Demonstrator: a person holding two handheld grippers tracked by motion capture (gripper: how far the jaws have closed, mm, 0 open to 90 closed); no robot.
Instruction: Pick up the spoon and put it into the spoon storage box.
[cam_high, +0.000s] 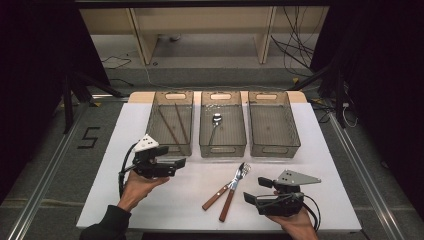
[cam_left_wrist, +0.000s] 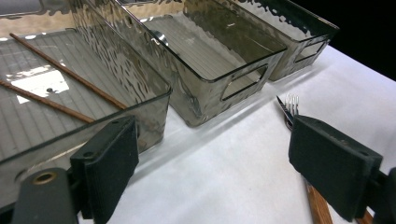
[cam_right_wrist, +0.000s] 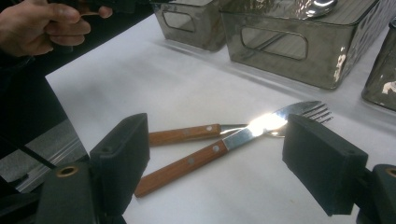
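Two tools gape empty: left tool (cam_high: 181, 162) left of centre, right tool (cam_high: 248, 197) lower right; knife (cam_high: 231, 192) and fork (cam_high: 225, 188) lie crossed on the table (cam_high: 170, 205) between them

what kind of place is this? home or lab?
Most likely a lab recording station, not a home: a white table set between black curtains, loose cables on the floor behind it, and a floor marking "5" beside metal rails.

Fork (cam_left_wrist: 290, 106) handle hidden behind gripper jaw in left gripper view; spoon (cam_right_wrist: 322, 5) cut off by right gripper view's top edge.
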